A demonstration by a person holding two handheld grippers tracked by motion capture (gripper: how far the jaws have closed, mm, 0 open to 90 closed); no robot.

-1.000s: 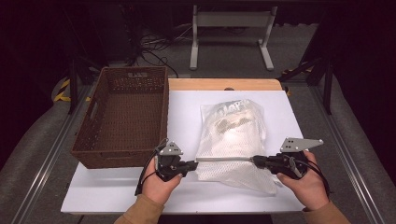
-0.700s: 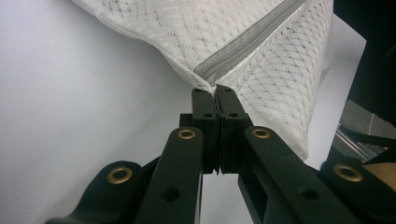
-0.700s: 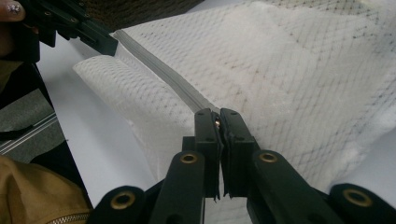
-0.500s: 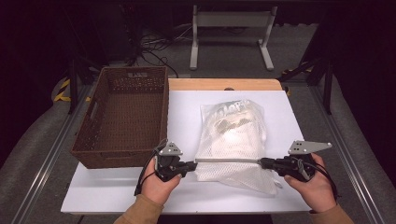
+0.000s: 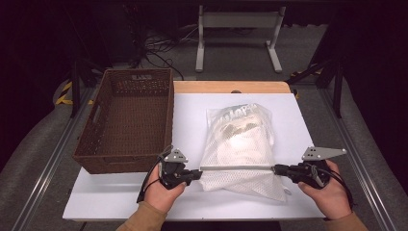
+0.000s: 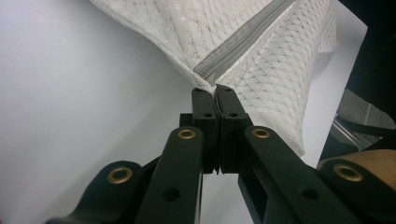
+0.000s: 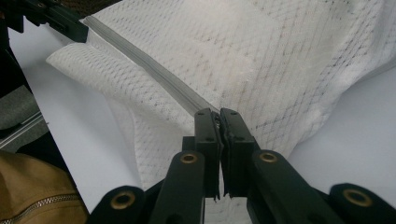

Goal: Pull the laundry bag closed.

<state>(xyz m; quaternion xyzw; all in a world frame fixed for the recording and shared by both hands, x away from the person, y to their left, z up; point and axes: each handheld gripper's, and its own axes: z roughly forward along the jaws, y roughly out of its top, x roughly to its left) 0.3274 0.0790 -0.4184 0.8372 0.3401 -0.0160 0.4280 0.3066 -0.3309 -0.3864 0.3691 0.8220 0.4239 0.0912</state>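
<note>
A brown basket [image 5: 126, 120] stood along the left edge of the table [image 5: 298, 125], just beside the mesh bag [image 5: 240, 149] and not touching it. The bag lay near the middle of the table, toward the front edge, its grey zipper [image 5: 235, 168] stretched straight across between the two grippers. Nothing stood between either hand and the bag. The left gripper [image 5: 196, 174], held level near the basket's front right corner, was clenched on the zipper's left end [image 6: 211, 86]. The right gripper [image 5: 276, 169], also level and pointing left, was clenched on the zipper's right end [image 7: 215, 114], near the front right corner.
</note>
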